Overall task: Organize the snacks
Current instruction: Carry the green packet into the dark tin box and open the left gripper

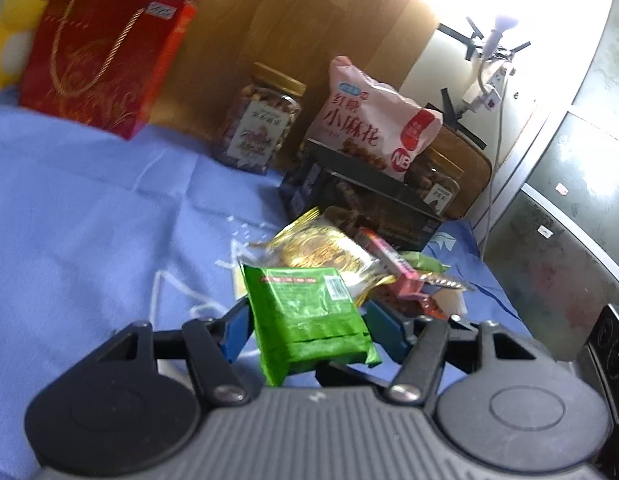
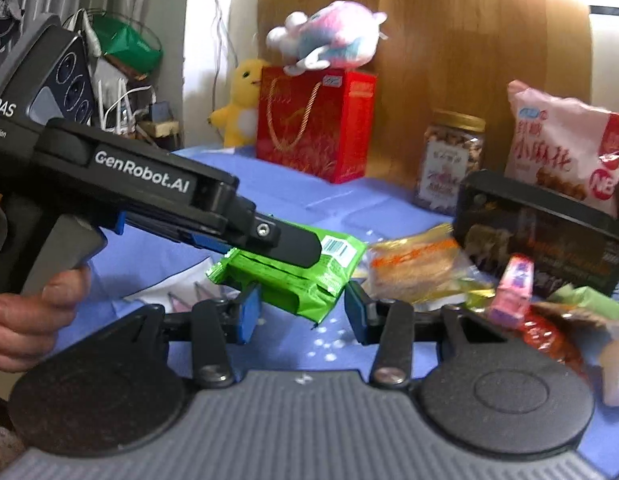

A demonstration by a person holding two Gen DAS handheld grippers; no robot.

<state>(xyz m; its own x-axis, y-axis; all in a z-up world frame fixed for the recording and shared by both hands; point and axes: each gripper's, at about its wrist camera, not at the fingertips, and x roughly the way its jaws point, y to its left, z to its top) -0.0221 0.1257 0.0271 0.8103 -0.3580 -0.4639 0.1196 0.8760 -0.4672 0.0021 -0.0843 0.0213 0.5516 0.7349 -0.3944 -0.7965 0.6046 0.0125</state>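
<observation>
Left wrist view showed the left gripper [image 1: 307, 326] clamped on the green snack packet [image 1: 309, 320], lifted between its jaws; the right gripper [image 2: 303, 310], jaws apart, sat just beneath that packet.

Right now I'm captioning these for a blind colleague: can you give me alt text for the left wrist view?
The left tongs grip a green snack packet above a blue cloth. Beyond lies a pile of small snacks, then a black box, a nut jar and a red gift bag.
</observation>
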